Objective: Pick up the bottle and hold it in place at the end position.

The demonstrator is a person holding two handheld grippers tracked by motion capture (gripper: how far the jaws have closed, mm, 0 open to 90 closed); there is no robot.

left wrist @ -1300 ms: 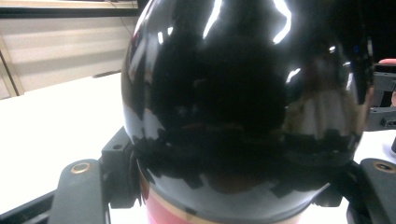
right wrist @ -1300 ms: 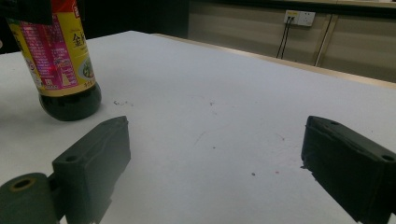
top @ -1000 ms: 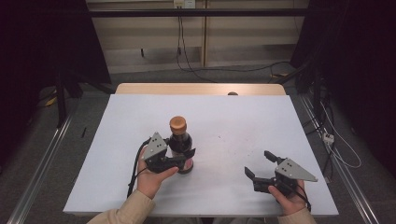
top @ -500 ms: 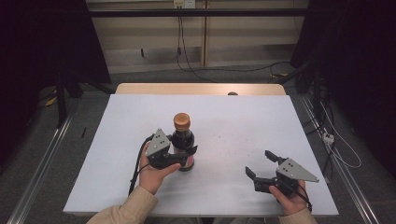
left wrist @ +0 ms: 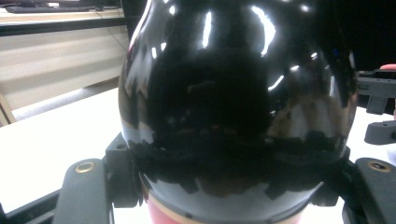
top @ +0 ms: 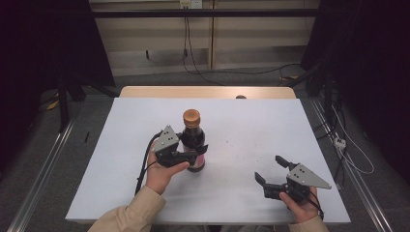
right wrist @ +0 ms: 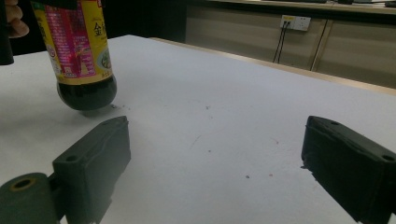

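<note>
1. Up and toward the bench's far side goes the left claw (top: 193,153) with its bottle (top: 193,140) compared with a second ago; the right claw (top: 271,173) has kept its spot.
2. Left claw: jaws pressed in on the bottle's dark, glossy belly (left wrist: 233,116), pinching it firmly from both sides just above the label.
3. Bottle stays upright, copper cap (top: 191,116) above the claw; from the right gripper view its rounded base (right wrist: 87,97) looks barely clear of the bench (right wrist: 224,112), though I can't say for sure there is a gap.
4. Right claw: spread wide, nothing between the jaws, low over the bench, well apart from the bottle and pointing toward it.
5. My read: this is the carry step, bottle gripped and being repositioned. Next calls for either setting it down level or bringing the free claw to the cap while the left one steadies.
6. Room: plenty of bare white bench (top: 251,125) ahead of both claws; the near edge sits close behind the right claw, so retreat that way is tight.
</note>
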